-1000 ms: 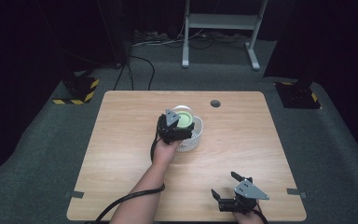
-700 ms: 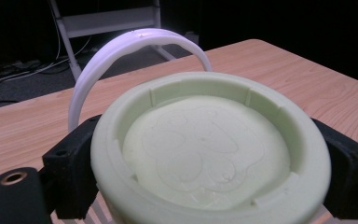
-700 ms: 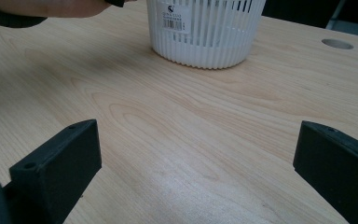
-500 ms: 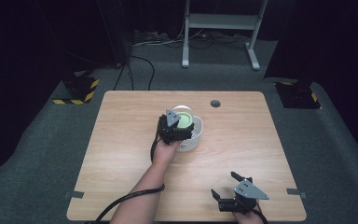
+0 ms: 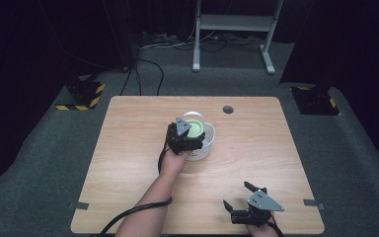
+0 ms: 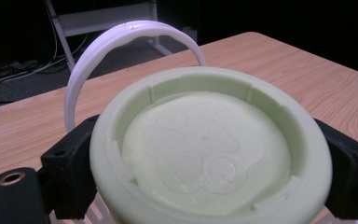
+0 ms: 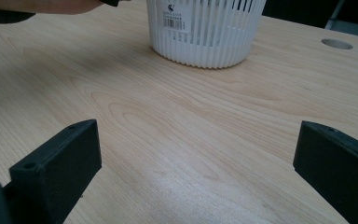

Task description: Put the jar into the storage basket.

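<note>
L gripper [image 5: 190,136] sits over the white slatted basket [image 5: 203,148] near mid-table, jaws clamped on a pale green round lid [image 6: 209,149], one jaw on each side of its rim. In the left gripper view the lid lies roughly level, hollow side up w/ a faint paw-like relief, and the basket's white rim [image 6: 121,44] arcs behind it. So the lid is held just above the basket mouth, not yet inside as far as I can judge.

Step in hand looks like lowering or dropping the lid into the basket. To do it well: keep the lid centred over the opening, since it's wide vs. the mouth and an edge could catch the rim; tilt slightly if it won't pass flat; go down before letting go so it doesn't bounce and tip the light basket. Open the jaws evenly, then lift straight up.

R gripper [image 5: 242,201] rests at the near right edge of the wooden table [image 5: 276,148], well apart from the basket, jaws spread wide, holding nothing. It could steady the basket wall [image 7: 205,28] if it starts sliding.
</note>
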A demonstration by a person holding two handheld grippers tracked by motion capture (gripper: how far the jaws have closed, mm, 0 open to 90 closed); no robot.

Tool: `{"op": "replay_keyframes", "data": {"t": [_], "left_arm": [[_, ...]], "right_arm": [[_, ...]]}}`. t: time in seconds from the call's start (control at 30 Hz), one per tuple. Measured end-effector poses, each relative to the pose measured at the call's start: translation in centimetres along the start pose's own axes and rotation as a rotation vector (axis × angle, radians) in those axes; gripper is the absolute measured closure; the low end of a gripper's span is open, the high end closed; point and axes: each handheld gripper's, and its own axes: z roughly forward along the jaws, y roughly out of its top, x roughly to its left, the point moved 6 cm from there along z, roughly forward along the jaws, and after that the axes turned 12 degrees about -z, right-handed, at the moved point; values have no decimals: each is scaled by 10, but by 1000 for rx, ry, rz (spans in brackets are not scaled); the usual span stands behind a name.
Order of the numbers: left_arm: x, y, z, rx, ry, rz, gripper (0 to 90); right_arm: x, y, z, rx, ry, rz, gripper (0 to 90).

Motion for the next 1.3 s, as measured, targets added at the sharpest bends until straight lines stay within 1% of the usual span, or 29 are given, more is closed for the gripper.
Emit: {"op": "replay_keyframes", "data": {"t": [0.03, 0.07, 0.13, 0.2, 0.27, 0.33, 0.5, 0.8, 1.13, 1.2, 1.3], "left_arm": [[0, 0, 0, 0, 0, 0, 86], [0, 1, 0, 1, -4, -4, 86], [0, 2, -1, 8, 2, -4, 40], [0, 4, -1, 25, -13, -7, 3], [0, 5, -3, 34, -9, 0, 6], [-1, 6, -5, 30, -19, 1, 6], [-2, 13, -14, 0, -43, -1, 6], [0, 17, -23, -2, -48, 2, 5], [-3, 21, -35, -13, -78, 15, 6], [-4, 21, -37, -16, -83, 21, 5], [-4, 21, -39, -15, -84, 20, 5]], "right_arm": [[0, 0, 0, 0, 0, 0, 8], [0, 0, 0, 0, 0, 0, 8], [0, 0, 0, 0, 1, -1, 8], [0, 0, 0, -1, -2, 0, 8], [0, 0, 0, 0, -2, -1, 8], [0, 0, 0, 0, -3, -1, 8], [0, 0, 0, 3, -3, -1, 8], [0, 0, 0, 1, -5, 0, 8], [0, 0, 0, 3, -7, -3, 8], [0, 0, 0, 3, -7, -2, 8], [0, 0, 0, 3, -7, -1, 8]]}}
